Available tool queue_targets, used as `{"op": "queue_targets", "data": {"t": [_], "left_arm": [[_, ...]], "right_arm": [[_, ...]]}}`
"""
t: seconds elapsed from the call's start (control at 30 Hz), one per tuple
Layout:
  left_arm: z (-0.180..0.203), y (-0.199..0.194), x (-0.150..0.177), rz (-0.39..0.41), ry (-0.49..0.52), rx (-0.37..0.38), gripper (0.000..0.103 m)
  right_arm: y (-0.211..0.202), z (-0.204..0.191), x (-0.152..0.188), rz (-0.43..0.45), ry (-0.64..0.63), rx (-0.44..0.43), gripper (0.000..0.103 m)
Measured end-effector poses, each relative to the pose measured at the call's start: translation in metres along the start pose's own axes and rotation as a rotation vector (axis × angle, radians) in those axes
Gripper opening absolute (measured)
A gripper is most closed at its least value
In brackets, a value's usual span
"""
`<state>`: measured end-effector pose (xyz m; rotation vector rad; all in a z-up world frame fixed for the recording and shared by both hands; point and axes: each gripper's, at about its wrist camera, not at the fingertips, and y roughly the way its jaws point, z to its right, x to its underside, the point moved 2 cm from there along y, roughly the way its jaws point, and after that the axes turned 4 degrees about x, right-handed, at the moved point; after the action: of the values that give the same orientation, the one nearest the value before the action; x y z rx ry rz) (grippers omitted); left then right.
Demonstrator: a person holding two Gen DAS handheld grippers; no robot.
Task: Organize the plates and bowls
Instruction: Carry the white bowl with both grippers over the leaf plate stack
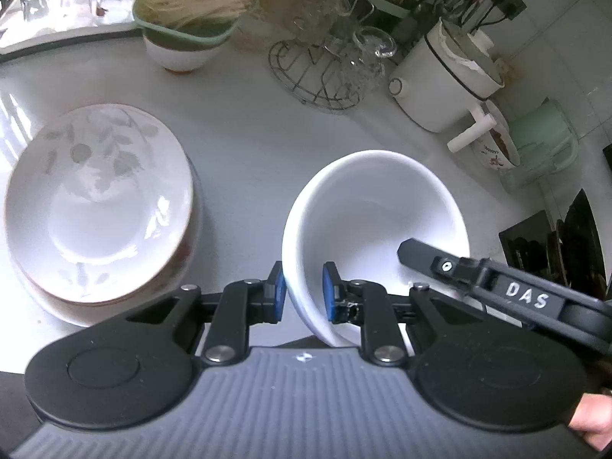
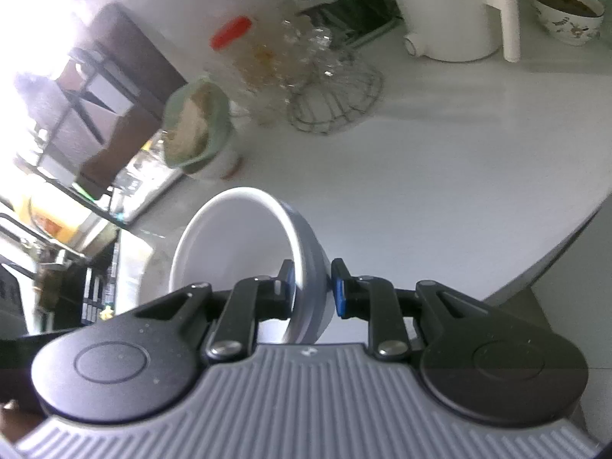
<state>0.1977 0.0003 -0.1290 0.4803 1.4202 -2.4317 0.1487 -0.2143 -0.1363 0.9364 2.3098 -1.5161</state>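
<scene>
Left wrist view: left tool (image 1: 302,292) clamped the white bowl's (image 1: 376,206) near rim; stacked plates (image 1: 95,206) sat left on the surface (image 1: 244,130). Right tool (image 2: 313,290) pinched the opposite rim.

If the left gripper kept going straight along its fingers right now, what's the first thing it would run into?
The left gripper is already clamped on the rim of the plain white ceramic bowl, so the bowl goes with it. Beyond that lies bare white countertop, then probably the wire glass rack; depth is unclear.
</scene>
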Motion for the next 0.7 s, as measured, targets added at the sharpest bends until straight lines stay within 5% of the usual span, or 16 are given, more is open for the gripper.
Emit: {"op": "queue_targets", "data": {"t": [0.3,0.7], "left_arm": [[-0.012,-0.046,-0.002,0.047,0.026,-0.045,0.023],[-0.057,-0.066,-0.016,0.035,-0.036,-0.097,0.023]], "right_arm": [[-0.013,-0.031,0.004,0.046,0.003,-0.086,0.023],[0.01,-0.075,0.007,-0.015,-0.023,-0.14,0.023]]}}
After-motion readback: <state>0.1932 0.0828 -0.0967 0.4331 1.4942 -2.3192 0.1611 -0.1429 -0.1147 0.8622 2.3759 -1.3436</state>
